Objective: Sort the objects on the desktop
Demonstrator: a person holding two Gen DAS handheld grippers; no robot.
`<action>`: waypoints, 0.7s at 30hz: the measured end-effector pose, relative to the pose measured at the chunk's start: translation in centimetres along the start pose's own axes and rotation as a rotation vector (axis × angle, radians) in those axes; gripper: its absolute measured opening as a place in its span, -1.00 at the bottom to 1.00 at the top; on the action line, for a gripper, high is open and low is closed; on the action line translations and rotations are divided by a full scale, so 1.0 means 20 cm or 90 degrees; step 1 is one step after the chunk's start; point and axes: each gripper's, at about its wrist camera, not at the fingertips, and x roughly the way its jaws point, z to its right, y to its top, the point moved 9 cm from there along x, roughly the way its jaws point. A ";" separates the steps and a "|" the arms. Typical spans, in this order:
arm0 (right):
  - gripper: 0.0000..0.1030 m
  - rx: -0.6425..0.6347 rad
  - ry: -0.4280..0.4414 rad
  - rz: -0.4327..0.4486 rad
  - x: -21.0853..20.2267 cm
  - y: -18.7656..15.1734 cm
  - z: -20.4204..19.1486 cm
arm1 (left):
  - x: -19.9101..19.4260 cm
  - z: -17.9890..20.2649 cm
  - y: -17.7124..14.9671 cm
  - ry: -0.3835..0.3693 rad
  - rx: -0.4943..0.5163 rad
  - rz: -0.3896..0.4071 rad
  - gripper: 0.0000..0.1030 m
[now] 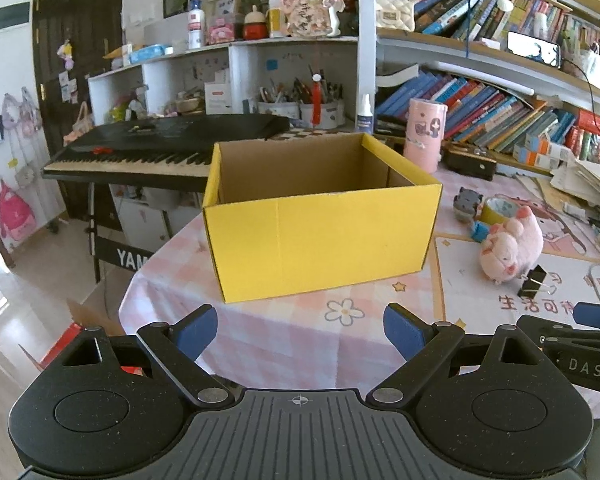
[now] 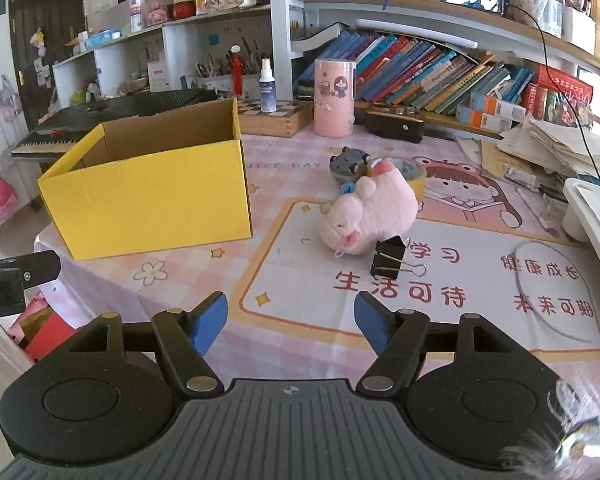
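Pink plush pig (image 2: 368, 216) and black binder clip (image 2: 389, 259) I see fully only from the right wrist; both hand-held grippers, left (image 1: 300, 330) and right (image 2: 291, 320), are spread and carry nothing.

Keyboard (image 1: 160, 148) behind table; books (image 2: 440, 72) on shelf.

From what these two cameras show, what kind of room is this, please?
Probably a child's study or bedroom at home. Crowded bookshelves line the wall, a keyboard piano stands beside the table, and a pink plush toy lies on its cartoon-printed cover.
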 end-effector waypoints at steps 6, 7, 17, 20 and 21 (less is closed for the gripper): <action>0.34 0.002 -0.015 -0.005 -0.02 -0.03 0.00 | -0.01 0.00 -0.02 -0.015 0.001 -0.008 0.80; 0.34 0.003 -0.017 -0.005 -0.02 -0.03 0.00 | -0.01 0.00 -0.02 -0.017 0.001 -0.008 0.80; 0.34 0.007 -0.040 -0.012 -0.07 -0.08 0.00 | 0.00 0.01 -0.07 -0.043 0.002 -0.024 0.79; 0.35 0.009 -0.049 -0.014 -0.08 -0.09 0.01 | 0.00 0.03 -0.07 -0.056 0.006 -0.026 0.80; 0.35 0.010 -0.053 -0.015 -0.09 -0.10 0.01 | 0.00 0.04 -0.07 -0.059 0.008 -0.025 0.80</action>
